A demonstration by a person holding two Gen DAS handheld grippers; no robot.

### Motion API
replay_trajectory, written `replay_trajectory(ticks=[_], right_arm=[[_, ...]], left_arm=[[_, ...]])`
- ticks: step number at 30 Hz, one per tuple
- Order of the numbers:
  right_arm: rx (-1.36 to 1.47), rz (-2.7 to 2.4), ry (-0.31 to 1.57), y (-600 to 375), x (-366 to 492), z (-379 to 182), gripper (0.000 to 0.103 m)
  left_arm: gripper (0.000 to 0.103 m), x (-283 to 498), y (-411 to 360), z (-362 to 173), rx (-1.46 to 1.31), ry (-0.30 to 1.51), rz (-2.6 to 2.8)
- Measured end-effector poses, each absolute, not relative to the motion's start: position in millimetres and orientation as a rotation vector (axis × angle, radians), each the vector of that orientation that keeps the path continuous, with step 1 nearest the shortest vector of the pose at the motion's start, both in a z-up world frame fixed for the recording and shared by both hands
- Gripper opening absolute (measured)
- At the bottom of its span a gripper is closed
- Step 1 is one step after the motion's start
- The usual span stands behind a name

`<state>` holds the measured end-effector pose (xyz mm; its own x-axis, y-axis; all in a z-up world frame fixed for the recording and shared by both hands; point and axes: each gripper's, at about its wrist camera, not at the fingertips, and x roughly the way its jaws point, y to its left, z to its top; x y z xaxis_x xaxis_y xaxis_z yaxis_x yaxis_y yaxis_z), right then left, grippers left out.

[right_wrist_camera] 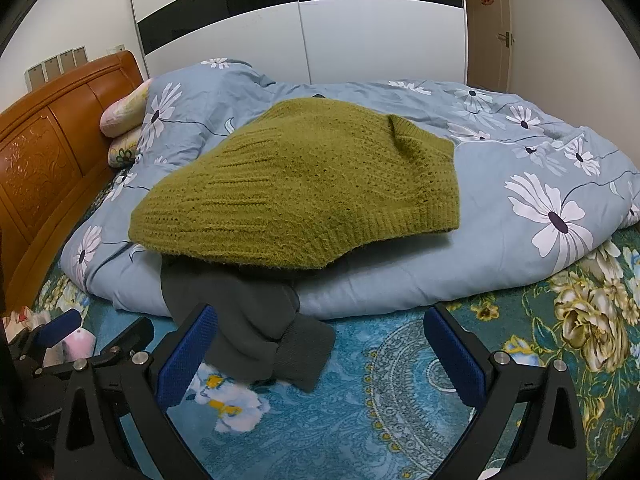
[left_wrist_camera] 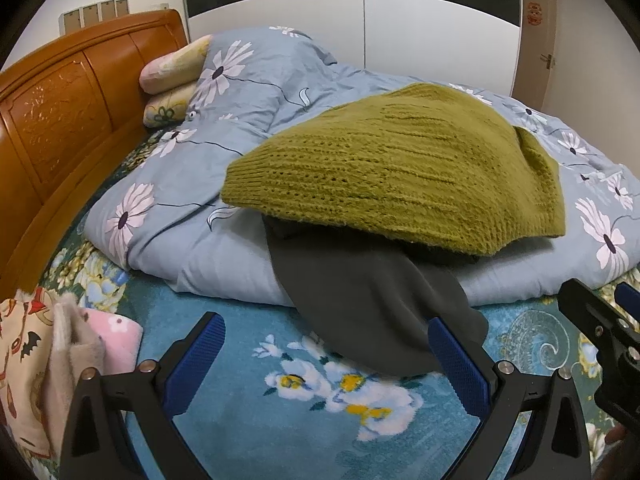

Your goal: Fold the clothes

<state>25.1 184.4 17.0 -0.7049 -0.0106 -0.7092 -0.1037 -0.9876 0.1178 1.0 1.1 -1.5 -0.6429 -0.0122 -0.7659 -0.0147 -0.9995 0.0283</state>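
Both grippers, left gripper [left_wrist_camera: 326, 338] and right gripper [right_wrist_camera: 320, 330], gape wide (empty) near the grey garment [right_wrist_camera: 256, 320] under the green sweater [right_wrist_camera: 304, 196].

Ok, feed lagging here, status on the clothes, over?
Both hand-held grippers open, left, right, holding nothing. Green knit sweater on duvet, dark grey garment pinned beneath it, hanging onto bedsheet. Nothing blocking.
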Motion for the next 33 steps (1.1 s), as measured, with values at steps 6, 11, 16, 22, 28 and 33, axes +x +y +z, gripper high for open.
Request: replay_trajectory(ticks=[6, 11, 16, 22, 28, 33], right_arm=[[-1.189, 2.847, 0.24, 184, 25, 15, 0.103], [-1.201, 2.843, 0.237, 184, 25, 15, 0.103], [-1.215, 2.84, 0.224, 183, 24, 16, 0.103], [-1.214, 2.851, 0.194, 180, 26, 18, 0.103], [-1.231, 2.856, 0.201, 179, 26, 19, 0.103], [-1.226, 2.863, 0.169, 175, 26, 21, 0.103]], left_arm=[[0.103, 3, 3, -4, -1.314, 0.052, 2.83], [0.103, 3, 2, -4, -1.312, 0.038, 2.828], [0.103, 5, 2, -4, -1.313, 0.032, 2.825], [0.103, 6, 4, 0, -1.278, 0.082, 2.853], [0.103, 6, 6, 4, -1.251, 0.103, 2.865], [0.103, 8, 8, 5, -1.235, 0.097, 2.871]])
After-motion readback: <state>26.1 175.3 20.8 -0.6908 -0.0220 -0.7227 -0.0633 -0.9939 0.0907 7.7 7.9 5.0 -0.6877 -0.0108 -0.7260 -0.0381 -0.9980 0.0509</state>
